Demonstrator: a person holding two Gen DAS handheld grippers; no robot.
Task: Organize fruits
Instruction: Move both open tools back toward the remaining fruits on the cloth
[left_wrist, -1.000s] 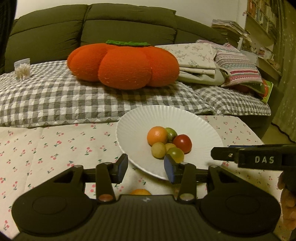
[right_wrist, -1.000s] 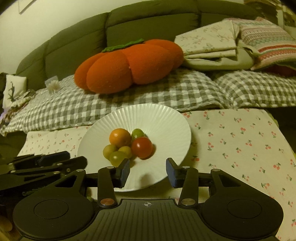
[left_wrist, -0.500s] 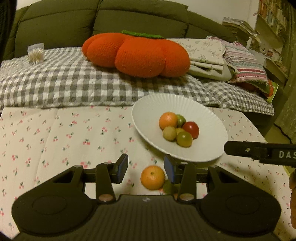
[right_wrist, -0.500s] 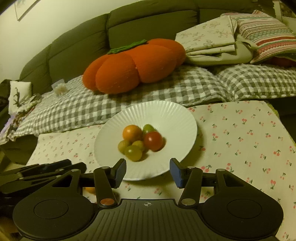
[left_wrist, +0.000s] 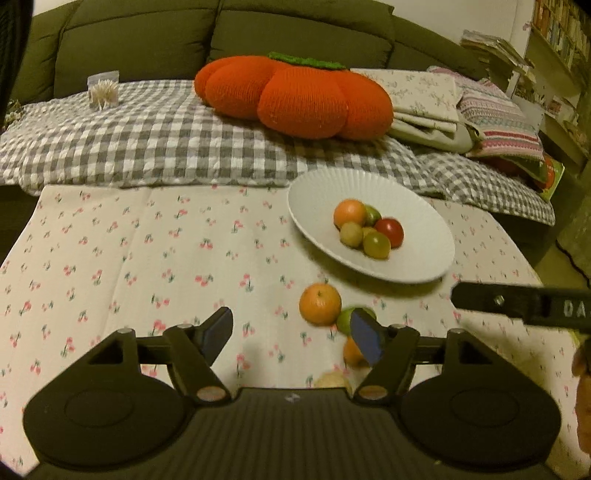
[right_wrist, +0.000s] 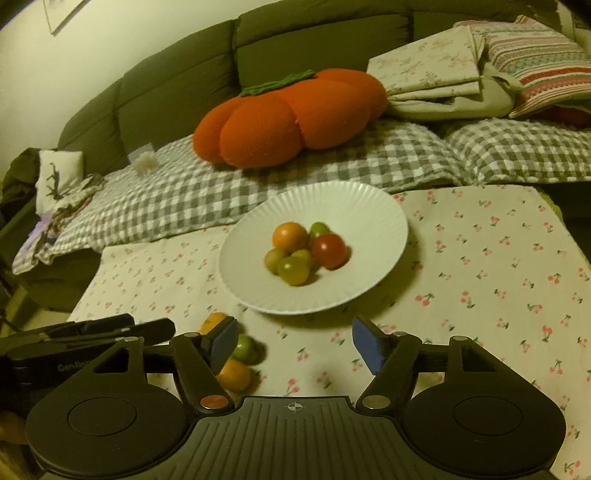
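A white ribbed plate (left_wrist: 417, 254) (right_wrist: 373, 218) on the cherry-print cloth holds several small fruits: an orange one (left_wrist: 349, 213) (right_wrist: 290, 236), a red one (left_wrist: 389, 230) (right_wrist: 328, 250) and green-yellow ones (left_wrist: 376, 244) (right_wrist: 293, 270). Loose fruits lie on the cloth in front of the plate: an orange (left_wrist: 320, 303), a green fruit (left_wrist: 345, 319) (right_wrist: 246, 348), a smaller orange (left_wrist: 352, 352) (right_wrist: 233, 374) and a pale one (left_wrist: 332, 379). My left gripper (left_wrist: 291, 338) has its jaws opening, nothing between them. My right gripper (right_wrist: 293, 343) is opening too, over bare cloth.
A big orange pumpkin-shaped cushion (left_wrist: 295, 96) (right_wrist: 284, 118) lies on a grey checked blanket (left_wrist: 147, 140) over the green sofa behind the table. Folded linens and a striped pillow (left_wrist: 495, 118) are stacked at the right. Shelves (left_wrist: 554, 55) stand far right.
Both grippers pulled back from the plate and their jaws widened. Loose fruits in front of the plate have come into view in both wrist views.
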